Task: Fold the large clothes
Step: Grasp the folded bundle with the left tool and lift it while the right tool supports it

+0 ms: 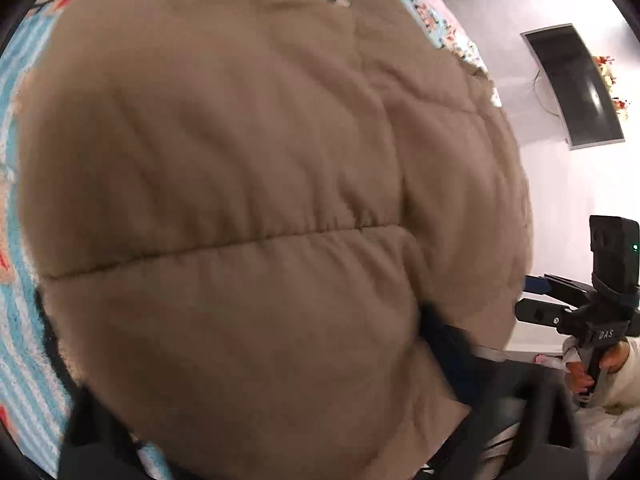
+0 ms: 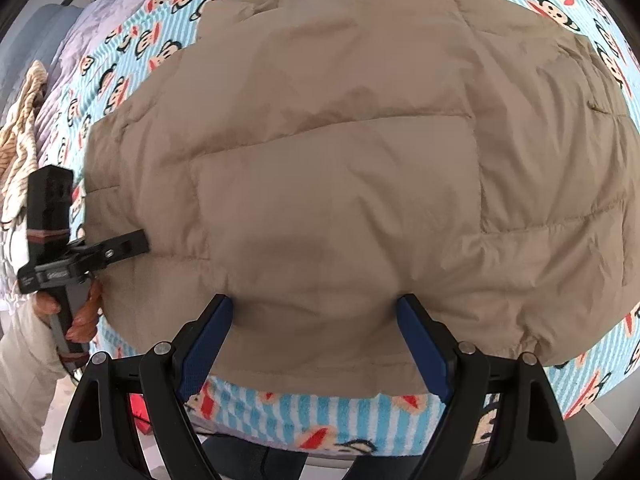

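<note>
A tan quilted puffer jacket [image 2: 340,168] lies spread on a bed with a blue striped monkey-print cover [image 2: 320,412]. My right gripper [image 2: 316,344] is open, its blue-padded fingers [image 2: 208,344] resting on the jacket's near hem, nothing between them. My left gripper [image 2: 136,246] shows at the jacket's left edge, its fingertip against the fabric. In the left wrist view the jacket [image 1: 260,200] fills the frame and hides that gripper's own fingers. The right gripper [image 1: 536,304] shows there at the jacket's right edge.
A striped cloth [image 2: 22,140] and grey bedding [image 2: 100,12] lie at the bed's far left. A curved monitor [image 1: 576,88] sits on the white floor. The bed's near edge runs under my right gripper.
</note>
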